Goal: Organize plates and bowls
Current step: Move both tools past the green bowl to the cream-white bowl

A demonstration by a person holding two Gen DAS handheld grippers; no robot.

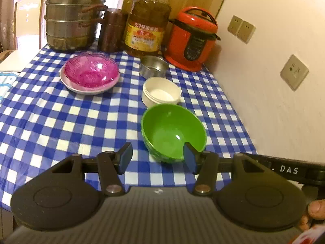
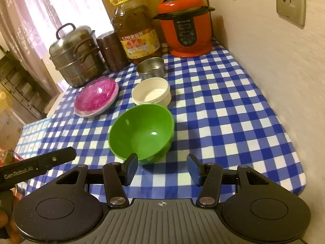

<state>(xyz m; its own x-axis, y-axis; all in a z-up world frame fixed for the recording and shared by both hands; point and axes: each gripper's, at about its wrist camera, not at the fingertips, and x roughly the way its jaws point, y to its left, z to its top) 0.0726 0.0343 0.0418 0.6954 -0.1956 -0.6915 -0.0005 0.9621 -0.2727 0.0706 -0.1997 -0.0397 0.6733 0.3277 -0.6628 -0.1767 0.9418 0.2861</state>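
Standing on the worktop (image 1: pixel 61 122), which wears a blue and white checked cloth, the green bowl (image 1: pixel 172 130) is the nearest dish to both cameras. Just behind it sits a white bowl (image 1: pixel 161 92), and behind that a small metal bowl (image 1: pixel 153 66); the three make a short row toward the back. To the left, well apart from the row, a pink glass bowl (image 1: pixel 91 71) lies inside a pale plate (image 1: pixel 69 84).

The left tongs (image 1: pixel 157 158) stand apart with nothing between them; their right pad shows in front of the green bowl's near rim, and I cannot tell if it touches. The right tongs (image 2: pixel 162 167) also stand apart and empty, just before the green bowl (image 2: pixel 142 130).

Along the back edge are a steel steamer pot (image 1: pixel 73 18), a brown canister (image 1: pixel 111 30), a big oil bottle (image 1: pixel 147 20) and a red rice cooker (image 1: pixel 193 38). Wall sockets (image 1: pixel 294 72) are on the right wall.
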